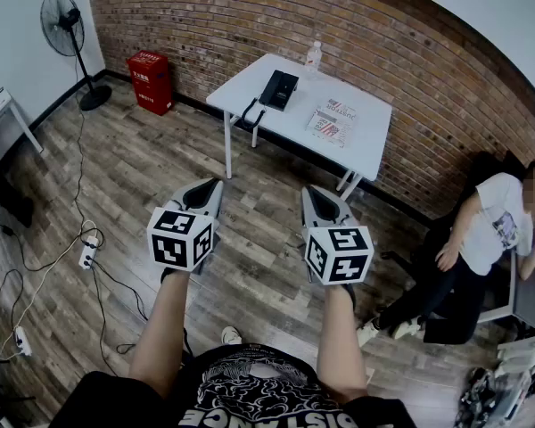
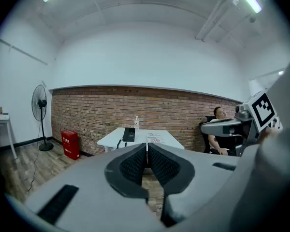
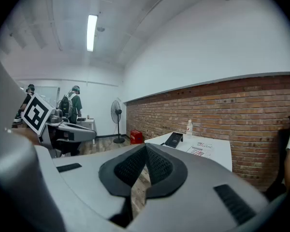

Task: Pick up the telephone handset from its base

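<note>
Brick-wall room, wood floor. White table [image 1: 366,141] stands well ahead of both claws. Telephone [image 1: 278,88] lies at the table's left end, handset apparently on its base, too small to be sure. Its long axis runs away from the person, and the cord [image 1: 250,111] hangs off the near edge. Jaws pressed together and empty on left claw [image 1: 216,184] and right claw [image 1: 310,191], both aimed slightly down. Phone sits ahead, between their lines of aim; right looks marginally nearer. Needs a walk-up, then jaws spread.

Standing fan [image 1: 62,20], red box [image 1: 150,80], water bottle [image 1: 314,56], seated person [image 1: 486,230]
</note>
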Action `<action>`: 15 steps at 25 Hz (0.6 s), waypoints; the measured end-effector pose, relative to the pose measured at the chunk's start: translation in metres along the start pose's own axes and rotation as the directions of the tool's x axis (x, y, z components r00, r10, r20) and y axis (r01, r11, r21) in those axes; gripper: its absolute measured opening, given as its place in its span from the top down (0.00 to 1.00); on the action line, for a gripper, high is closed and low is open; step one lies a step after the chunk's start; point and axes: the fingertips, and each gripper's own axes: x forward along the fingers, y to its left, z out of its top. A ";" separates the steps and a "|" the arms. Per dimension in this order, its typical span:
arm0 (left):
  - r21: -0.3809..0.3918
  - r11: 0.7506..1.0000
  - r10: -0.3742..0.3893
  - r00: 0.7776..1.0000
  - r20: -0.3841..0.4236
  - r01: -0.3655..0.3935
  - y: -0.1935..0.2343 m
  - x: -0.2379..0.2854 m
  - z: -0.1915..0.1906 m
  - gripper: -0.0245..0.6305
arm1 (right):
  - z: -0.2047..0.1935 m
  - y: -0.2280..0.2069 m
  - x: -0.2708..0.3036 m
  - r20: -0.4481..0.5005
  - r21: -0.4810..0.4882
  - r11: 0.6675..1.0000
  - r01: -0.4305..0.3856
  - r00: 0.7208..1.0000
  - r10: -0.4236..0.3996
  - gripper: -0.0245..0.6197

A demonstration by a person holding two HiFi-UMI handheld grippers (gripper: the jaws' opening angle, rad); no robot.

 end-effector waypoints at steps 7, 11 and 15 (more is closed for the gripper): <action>-0.017 1.000 -0.023 1.000 -0.007 0.023 0.016 0.000 -0.009 0.94 | -0.002 0.017 0.012 -0.001 0.012 1.000 0.011 1.000 -0.011 0.96; -0.020 0.999 -0.030 1.000 0.007 0.030 0.028 0.004 -0.008 0.94 | -0.004 0.024 0.023 -0.008 0.008 1.000 0.010 1.000 -0.010 0.96; -0.021 0.999 -0.035 0.999 0.012 0.035 0.038 0.014 -0.006 0.94 | -0.003 0.023 0.035 -0.011 0.004 1.000 0.012 1.000 -0.012 0.96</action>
